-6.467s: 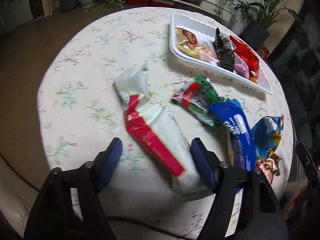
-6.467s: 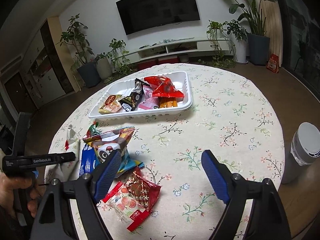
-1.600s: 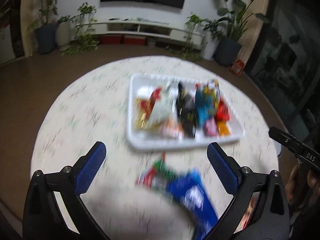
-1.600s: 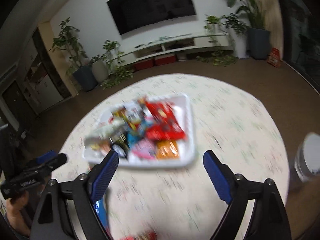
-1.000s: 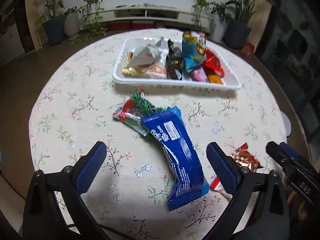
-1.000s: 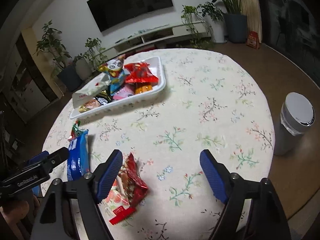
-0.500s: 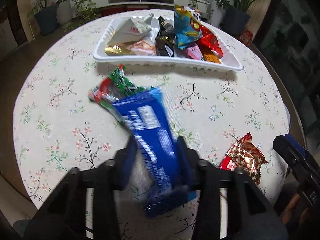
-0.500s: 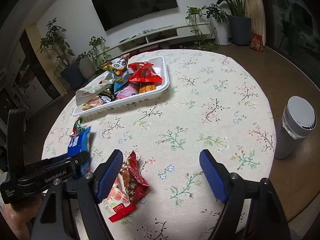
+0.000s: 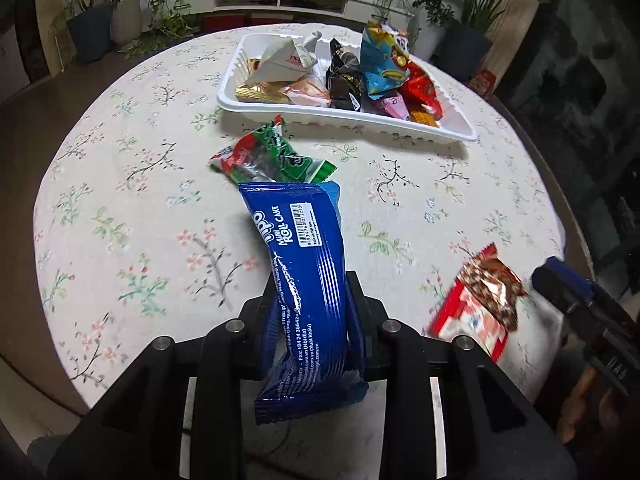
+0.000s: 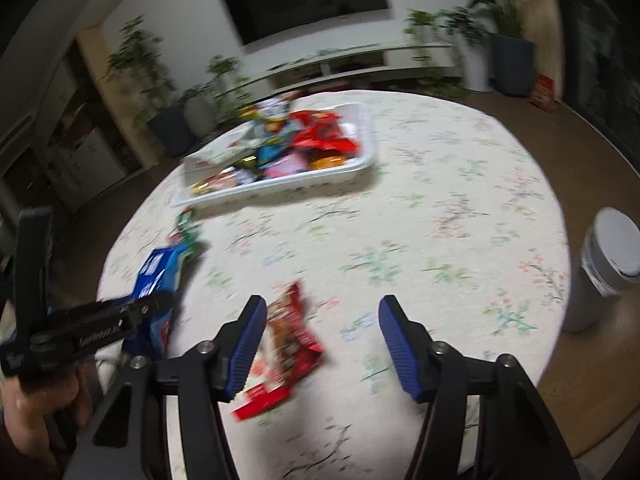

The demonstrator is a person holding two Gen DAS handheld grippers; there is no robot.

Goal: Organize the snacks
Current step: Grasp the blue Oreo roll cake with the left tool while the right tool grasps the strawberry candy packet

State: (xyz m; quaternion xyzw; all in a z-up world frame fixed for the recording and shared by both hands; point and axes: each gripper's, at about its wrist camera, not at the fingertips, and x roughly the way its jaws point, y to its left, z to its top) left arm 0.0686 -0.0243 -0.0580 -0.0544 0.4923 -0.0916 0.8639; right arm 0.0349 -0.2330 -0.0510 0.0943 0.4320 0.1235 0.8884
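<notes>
My left gripper (image 9: 314,300) is shut on a long blue mini roll cake pack (image 9: 304,264), gripping its near half; the pack also shows in the right wrist view (image 10: 154,280). A green and red snack bag (image 9: 268,156) lies just beyond it. A white tray (image 9: 344,120) full of several snack packs sits at the far side of the round floral table. My right gripper (image 10: 322,332) is open, its left finger over a red snack pack (image 10: 284,352) near the table's front edge; that pack also shows in the left wrist view (image 9: 480,304).
A grey lidded cylinder (image 10: 604,272) stands off the table's right edge. The floral tablecloth (image 10: 440,216) covers the round table. Potted plants (image 9: 92,20) and a low TV shelf (image 9: 280,0) line the far wall.
My left gripper has closed fully on the blue pack. My right gripper has narrowed and moved down over the red pack near the front edge.
</notes>
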